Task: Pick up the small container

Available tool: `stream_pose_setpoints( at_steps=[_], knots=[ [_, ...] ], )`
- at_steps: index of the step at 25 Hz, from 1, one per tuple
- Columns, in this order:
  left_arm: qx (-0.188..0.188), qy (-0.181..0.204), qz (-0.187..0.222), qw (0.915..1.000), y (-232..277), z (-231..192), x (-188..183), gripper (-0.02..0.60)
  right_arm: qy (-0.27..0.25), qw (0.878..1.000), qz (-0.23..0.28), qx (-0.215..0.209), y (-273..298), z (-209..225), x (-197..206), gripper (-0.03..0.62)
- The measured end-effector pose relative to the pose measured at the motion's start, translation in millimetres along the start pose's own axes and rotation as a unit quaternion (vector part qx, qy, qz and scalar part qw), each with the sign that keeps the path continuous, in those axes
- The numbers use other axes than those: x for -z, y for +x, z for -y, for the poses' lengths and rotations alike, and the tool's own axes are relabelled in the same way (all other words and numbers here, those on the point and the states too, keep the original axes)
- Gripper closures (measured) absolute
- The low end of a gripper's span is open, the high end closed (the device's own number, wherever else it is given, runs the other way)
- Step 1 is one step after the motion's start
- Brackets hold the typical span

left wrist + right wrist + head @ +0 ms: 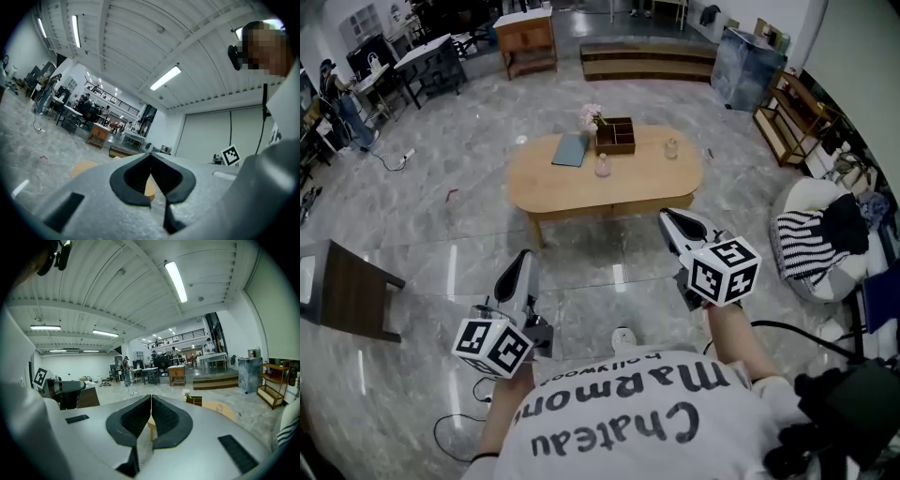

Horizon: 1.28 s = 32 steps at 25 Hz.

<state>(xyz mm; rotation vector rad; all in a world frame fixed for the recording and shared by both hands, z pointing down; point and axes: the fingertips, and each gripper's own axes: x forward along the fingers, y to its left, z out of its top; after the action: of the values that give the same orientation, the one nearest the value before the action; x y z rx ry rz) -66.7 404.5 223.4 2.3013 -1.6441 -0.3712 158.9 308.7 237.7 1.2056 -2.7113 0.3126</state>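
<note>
Oval wooden table (pixel 649 180) on grey marble floor; small container (pixel 602 167) sits on it, just in front of a wooden box (pixel 615 136). Left gripper (pixel 526 256) and right gripper (pixel 667 217) both clenched tight, empty, well apart from the container.

I wear a white T-shirt (pixel 619 427) with dark lettering — my grey left gripper (pixel 525 257) and right gripper (pixel 667 217) carry black-and-white marker cubes (pixel 492 345).

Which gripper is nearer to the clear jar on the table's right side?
Right. The right gripper is just short of the table, in line with the jar; the left gripper is farther back and to the left.
</note>
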Motion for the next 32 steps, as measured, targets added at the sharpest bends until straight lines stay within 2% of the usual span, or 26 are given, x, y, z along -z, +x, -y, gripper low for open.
stream_pose_setpoints(
  at_steps=[3,8,13,20,26,32],
  knots=[
    [-0.006,0.020,-0.012,0.9997,39,-15,-1,0.566,-0.004,1.000,-0.004,-0.006,38,30,-14,0.580],
    [-0.016,0.029,-0.020,0.9993,92,-40,6,0.567,-0.005,1.000,-0.006,-0.026,93,70,-27,0.580],
    [-0.033,0.025,-0.033,0.9986,127,-60,17,0.566,0.001,0.999,-0.015,-0.036,130,96,-24,0.579],
    [-0.039,0.010,-0.062,0.9972,169,-86,29,0.567,0.047,0.998,-0.039,-0.036,178,127,-5,0.579],
    [-0.016,0.006,-0.084,0.9963,233,-129,28,0.566,0.062,0.997,-0.046,-0.011,231,158,-9,0.579],
    [0.031,0.017,-0.092,0.9951,313,-174,-5,0.566,0.075,0.996,-0.030,0.024,294,184,-40,0.579]
  ],
)
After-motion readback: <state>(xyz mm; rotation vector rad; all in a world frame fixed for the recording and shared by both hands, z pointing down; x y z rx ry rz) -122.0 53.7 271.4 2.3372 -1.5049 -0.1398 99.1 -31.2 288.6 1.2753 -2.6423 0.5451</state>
